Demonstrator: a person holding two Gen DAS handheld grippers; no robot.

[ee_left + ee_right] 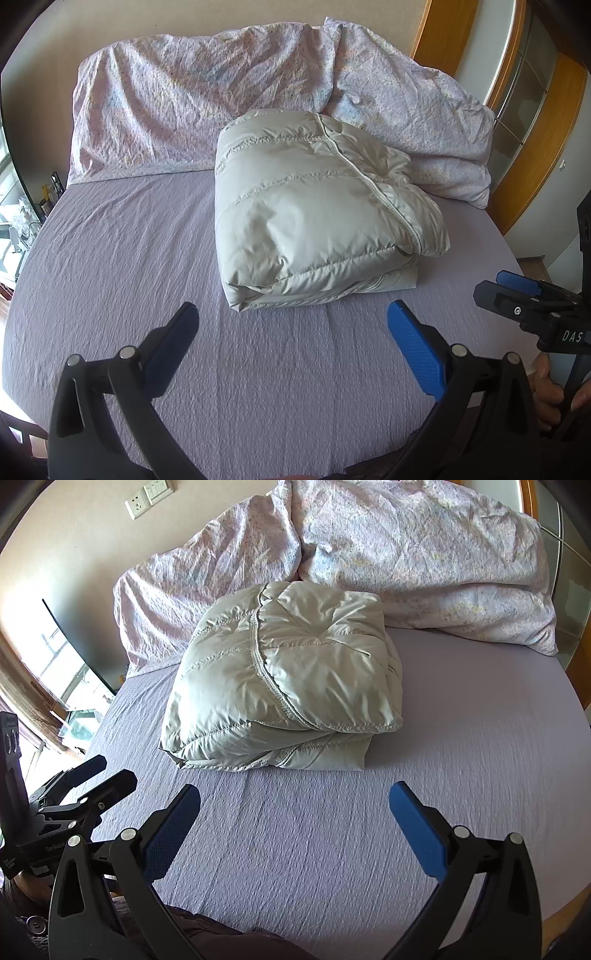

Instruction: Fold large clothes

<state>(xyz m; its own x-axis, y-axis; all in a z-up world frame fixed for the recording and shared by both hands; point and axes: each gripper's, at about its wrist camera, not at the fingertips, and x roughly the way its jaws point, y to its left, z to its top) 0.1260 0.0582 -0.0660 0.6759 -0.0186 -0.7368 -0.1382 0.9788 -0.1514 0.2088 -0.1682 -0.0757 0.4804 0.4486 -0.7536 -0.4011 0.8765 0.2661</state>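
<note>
A pale puffer jacket lies folded into a thick bundle on the lilac bed, its far edge touching the crumpled duvet heaped at the head. The left gripper hangs over the bare sheet near the bundle, fingers spread wide and holding nothing. The right gripper does likewise, spread and empty, with a hand on its handle.

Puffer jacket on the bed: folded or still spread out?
Folded. The puffer jacket sits as a compact stacked bundle on the bed sheet, layers visible at its near edge. Both grippers are open and clear of it.
</note>
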